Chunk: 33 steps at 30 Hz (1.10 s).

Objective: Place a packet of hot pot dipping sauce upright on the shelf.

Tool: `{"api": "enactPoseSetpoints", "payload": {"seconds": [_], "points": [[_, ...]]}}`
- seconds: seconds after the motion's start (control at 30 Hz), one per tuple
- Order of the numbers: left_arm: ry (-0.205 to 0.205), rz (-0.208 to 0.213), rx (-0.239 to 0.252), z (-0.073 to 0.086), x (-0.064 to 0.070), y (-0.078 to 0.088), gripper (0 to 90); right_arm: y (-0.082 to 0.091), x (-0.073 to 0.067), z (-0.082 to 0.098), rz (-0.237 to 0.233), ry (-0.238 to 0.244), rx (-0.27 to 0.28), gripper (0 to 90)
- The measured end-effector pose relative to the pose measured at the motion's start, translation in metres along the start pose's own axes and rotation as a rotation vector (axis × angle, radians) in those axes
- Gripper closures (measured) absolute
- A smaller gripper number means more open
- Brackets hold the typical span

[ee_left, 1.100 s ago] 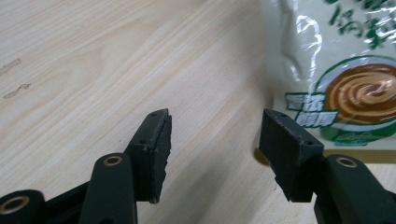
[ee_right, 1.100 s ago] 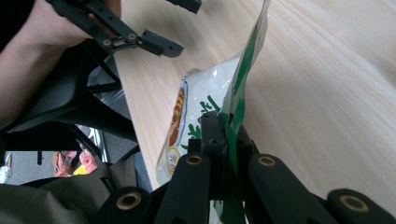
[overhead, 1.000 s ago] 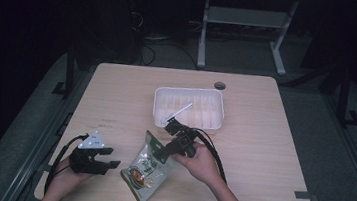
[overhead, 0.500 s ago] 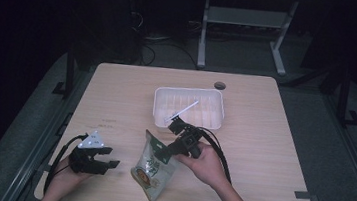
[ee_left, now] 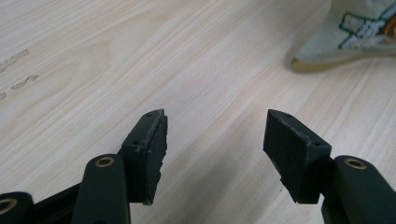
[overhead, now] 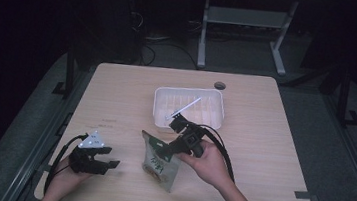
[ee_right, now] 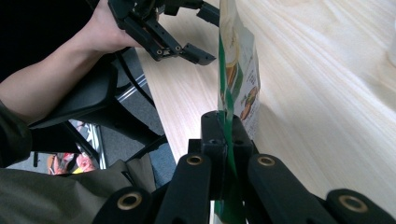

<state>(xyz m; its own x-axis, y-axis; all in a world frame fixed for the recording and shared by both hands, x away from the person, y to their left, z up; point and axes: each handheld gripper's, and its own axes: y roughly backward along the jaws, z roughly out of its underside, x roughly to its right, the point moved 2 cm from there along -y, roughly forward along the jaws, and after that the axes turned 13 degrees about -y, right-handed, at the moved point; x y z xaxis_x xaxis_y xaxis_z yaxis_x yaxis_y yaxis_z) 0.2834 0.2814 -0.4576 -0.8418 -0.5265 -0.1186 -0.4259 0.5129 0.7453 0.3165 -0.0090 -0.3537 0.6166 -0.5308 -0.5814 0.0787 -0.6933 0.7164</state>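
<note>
pinching snack bag (overhead: pixel 161 162) edge, right gripper (overhead: pixel 168 151) fingers shut; left gripper (overhead: pixel 109 163) fingers opening, empty.

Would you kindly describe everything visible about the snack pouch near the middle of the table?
The snack pouch is a flat, glossy packet, pale with green edging and printed food pictures. The right gripper pinches its green top edge between shut jaws, so it hangs tilted, its lower end at or near the wooden table. It sits in front of the white tray, apart from the left gripper.
</note>
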Motion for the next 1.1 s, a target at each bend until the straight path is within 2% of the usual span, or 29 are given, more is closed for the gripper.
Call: {"api": "enactPoseSetpoints", "payload": {"seconds": [0.8, 1.1], "points": [[0.015, -0.018, -0.003, 0.002, -0.002, 0.0, 34.7, 0.036, 0.005, -0.005, 0.009, -0.066, 0.095, 89.4], [0.019, -0.018, -0.004, 0.002, -0.003, 0.001, 33.5, 0.052, 0.004, -0.013, 0.017, -0.094, 0.154, 89.4]]}}
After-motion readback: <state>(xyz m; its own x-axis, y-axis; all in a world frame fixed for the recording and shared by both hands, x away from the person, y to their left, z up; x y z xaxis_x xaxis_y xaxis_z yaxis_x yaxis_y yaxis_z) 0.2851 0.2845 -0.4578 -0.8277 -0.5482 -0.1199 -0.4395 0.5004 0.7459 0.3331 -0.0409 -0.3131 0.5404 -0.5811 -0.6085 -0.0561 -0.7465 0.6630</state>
